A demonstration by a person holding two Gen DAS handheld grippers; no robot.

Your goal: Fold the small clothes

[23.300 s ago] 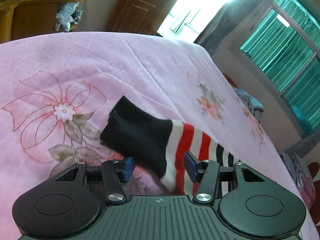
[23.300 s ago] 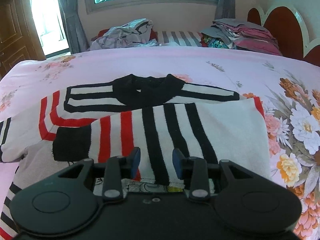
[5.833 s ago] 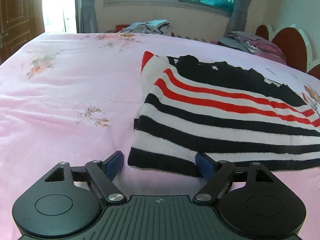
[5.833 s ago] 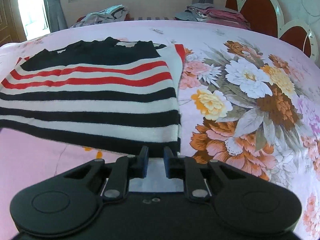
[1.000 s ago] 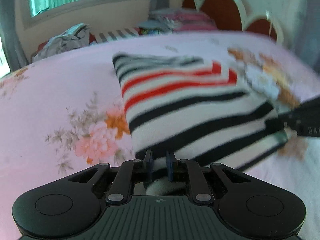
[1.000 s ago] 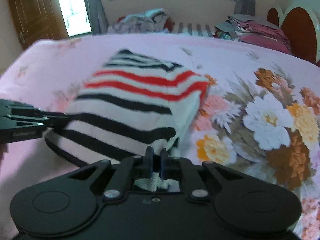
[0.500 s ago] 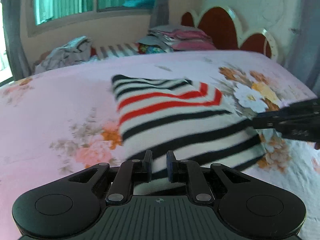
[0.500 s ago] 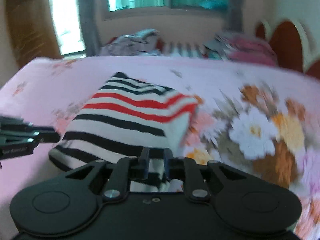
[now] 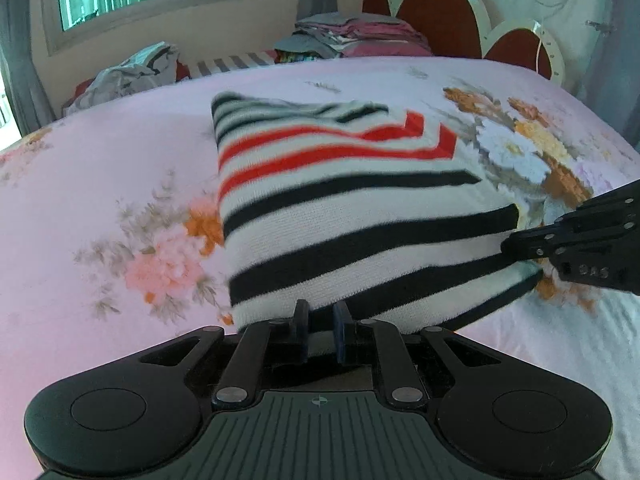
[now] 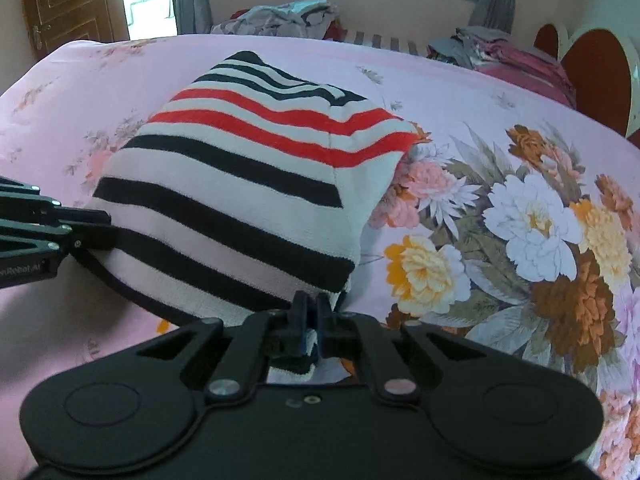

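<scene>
A small knit sweater with white, black and red stripes lies folded into a thick rectangle on the pink floral bedsheet. My left gripper is shut on its near left corner. My right gripper is shut on its near right corner, and the near edge of the sweater is held a little above the sheet. Each gripper shows in the other's view: the right one at the right edge, the left one at the left edge.
A heap of loose clothes and a stack of folded clothes lie at the far side of the bed. A red and white headboard stands at the right. A wooden door is at the far left.
Both grippers, still shut on the sweater's near corners, have drawn the folded sweater nearer and to the headboard side. The sweater fills more of both views.
</scene>
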